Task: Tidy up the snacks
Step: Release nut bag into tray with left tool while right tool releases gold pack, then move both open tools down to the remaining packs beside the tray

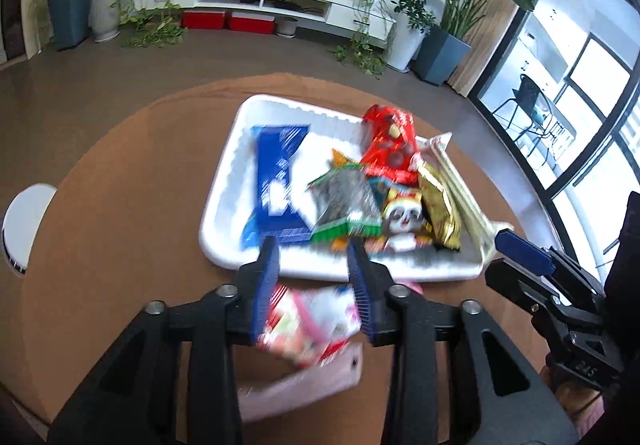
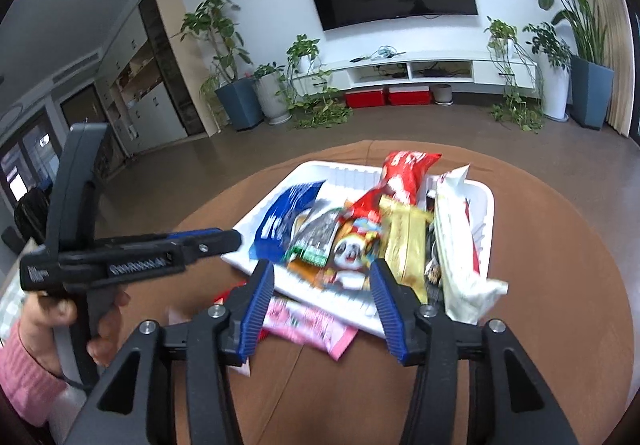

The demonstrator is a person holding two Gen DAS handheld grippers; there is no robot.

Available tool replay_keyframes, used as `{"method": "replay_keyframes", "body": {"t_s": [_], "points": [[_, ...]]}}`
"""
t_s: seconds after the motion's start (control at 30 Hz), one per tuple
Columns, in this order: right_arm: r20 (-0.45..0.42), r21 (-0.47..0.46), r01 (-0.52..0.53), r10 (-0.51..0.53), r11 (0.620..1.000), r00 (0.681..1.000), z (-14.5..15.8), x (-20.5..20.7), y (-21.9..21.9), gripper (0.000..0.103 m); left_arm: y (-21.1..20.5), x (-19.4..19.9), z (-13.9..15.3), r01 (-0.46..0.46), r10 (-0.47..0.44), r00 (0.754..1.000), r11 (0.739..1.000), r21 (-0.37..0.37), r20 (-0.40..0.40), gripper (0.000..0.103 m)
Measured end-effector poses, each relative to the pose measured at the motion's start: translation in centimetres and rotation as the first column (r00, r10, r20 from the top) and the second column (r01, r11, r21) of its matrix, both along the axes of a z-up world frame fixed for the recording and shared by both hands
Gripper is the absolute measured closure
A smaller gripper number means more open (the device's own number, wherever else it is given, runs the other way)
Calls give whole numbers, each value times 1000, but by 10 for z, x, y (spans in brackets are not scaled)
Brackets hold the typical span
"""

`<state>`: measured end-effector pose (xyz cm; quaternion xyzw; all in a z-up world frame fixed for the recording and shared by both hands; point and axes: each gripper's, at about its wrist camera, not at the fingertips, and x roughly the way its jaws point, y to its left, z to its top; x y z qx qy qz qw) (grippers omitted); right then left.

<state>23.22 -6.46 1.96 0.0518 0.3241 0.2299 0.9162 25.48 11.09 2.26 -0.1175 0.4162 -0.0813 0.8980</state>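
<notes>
My snacks sit piled in the white tray [image 2: 486,205] on the round brown worktop [image 2: 560,285]: a blue packet [image 1: 276,185], a red bag [image 1: 390,147], a panda packet [image 2: 352,255], a gold one [image 2: 406,245]. A pink packet [image 2: 312,323] lies on the worktop just outside the tray's near edge. My left tongs [image 1: 314,257] stand partly open above it, gripping nothing. My right tongs [image 2: 322,277] are likewise parted and empty.
</notes>
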Motion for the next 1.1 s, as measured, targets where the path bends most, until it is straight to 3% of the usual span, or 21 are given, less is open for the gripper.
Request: {"method": "replay_keyframes", "body": {"t_s": [0.03,0.2,0.4,0.73,0.93,1.1], "points": [[1,-8,-6,6,1000,1000,-2,-4,1,48,4,-9,-1,-8,8,1000,1000,0,0,55],[-16,-32,-31,31,999,999,-12,-22,6,46,10,-41,-16,4,-4,999,1000,7,-33,55],[-39,-27,-42,41,999,998,-23,-34,6,45,-7,-56,-33,77,-74,996,992,95,-43,55],[-59,-46,-69,66,997,996,-30,-40,12,44,-27,-57,-52,266,-247,962,945,192,-119,53],[-44,-130,-135,130,982,991,-31,-32,31,44,-34,-65,-64,314,-286,947,918,242,-145,53],[-44,-219,-215,210,952,977,-36,-18,53,43,-31,-67,-65,313,-287,947,922,228,-143,53]]}}
